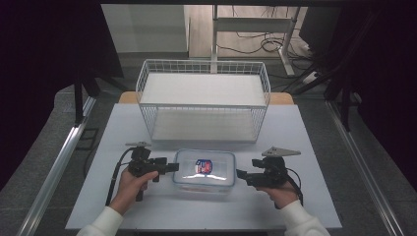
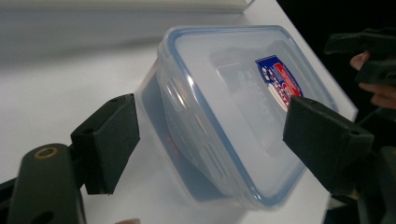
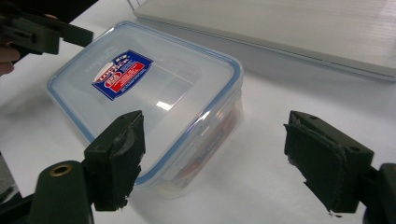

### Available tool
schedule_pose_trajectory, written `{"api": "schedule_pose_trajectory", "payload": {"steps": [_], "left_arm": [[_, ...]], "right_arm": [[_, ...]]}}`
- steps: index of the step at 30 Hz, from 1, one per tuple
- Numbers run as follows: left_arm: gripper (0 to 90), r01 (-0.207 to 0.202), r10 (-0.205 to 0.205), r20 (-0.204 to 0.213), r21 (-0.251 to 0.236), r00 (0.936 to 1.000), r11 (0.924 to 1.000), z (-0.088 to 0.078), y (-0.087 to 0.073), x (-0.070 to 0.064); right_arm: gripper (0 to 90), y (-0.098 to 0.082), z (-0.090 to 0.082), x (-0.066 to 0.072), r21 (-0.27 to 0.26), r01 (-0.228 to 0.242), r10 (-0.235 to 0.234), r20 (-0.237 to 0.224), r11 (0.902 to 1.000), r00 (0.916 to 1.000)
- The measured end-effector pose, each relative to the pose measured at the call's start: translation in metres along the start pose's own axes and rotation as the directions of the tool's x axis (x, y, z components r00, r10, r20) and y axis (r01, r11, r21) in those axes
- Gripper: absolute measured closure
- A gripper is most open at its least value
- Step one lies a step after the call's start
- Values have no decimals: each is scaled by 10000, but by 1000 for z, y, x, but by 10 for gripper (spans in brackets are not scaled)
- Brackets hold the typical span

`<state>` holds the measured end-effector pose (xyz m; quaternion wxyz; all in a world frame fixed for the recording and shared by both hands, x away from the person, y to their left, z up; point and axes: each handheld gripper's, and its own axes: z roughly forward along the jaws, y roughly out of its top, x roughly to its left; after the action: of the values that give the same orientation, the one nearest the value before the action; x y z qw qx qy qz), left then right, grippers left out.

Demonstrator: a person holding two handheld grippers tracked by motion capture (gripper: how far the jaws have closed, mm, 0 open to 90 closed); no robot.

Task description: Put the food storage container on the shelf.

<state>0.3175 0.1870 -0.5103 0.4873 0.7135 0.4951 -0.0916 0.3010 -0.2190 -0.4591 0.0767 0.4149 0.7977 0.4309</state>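
clear plastic container (image 1: 204,171) with a blue-rimmed lid and a red-blue sticker (image 1: 203,165) sits flat on the white table (image 1: 123,206), near the front edge and just in front of the white wire basket (image 1: 203,98), between the two grippers. lid looks seated; the side clip flap facing the left gripper lies flat against the wall in the left gripper view, so likely the clips are what's being worked, or the box is about to be lifted from both ends. left gripper (image 1: 173,167) is level, pointed at the container's left end, jaws spread wide, the end of the box between the pads (image 2: 112,140) in the left gripper view but no contact seen, nothing held. right gripper (image 1: 239,174) is at the right end, just beside the box, jaws also wide apart, pads (image 3: 119,154) bare, box corner ahead of them, not touching. hands come in from the bottom edge, white sleeves. basket shelves look bare.
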Motion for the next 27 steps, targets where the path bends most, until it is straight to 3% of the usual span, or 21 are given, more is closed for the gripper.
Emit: {"api": "schedule_pose_trajectory", "payload": {"steps": [4, 10, 14, 19, 23, 27], "left_arm": [[181, 197, -217, 393, 505, 9990, 9985, 11, 1, 8], [223, 262, -358, 1052, 912, 9938, 9955, 20, 0, 10], [279, 202, -298, 1080, 895, 9937, 9958, 19, -1, 7], [296, 271, -365, 1007, 932, 9942, 9953, 18, -1, 6], [303, 313, -406, 1013, 924, 9940, 9952, 18, 0, 7], [305, 316, -406, 1016, 887, 9940, 9956, 18, -1, 6]], "right_arm": [[188, 1, 3, 0, 73, -29, 30, -149, 10000, 9999], [176, 0, 12, -1, 315, -266, 283, -535, 9991, 9982], [163, 0, 23, -3, 507, -523, 567, -897, 9973, 9944], [131, -1, 47, -10, 1205, -1185, 1363, -1517, 9856, 9790], [127, -1, 55, -12, 1383, -1489, 1717, -1712, 9791, 9702], [131, 0, 61, -17, 1559, -2016, 2315, -2063, 9670, 9507]]}}
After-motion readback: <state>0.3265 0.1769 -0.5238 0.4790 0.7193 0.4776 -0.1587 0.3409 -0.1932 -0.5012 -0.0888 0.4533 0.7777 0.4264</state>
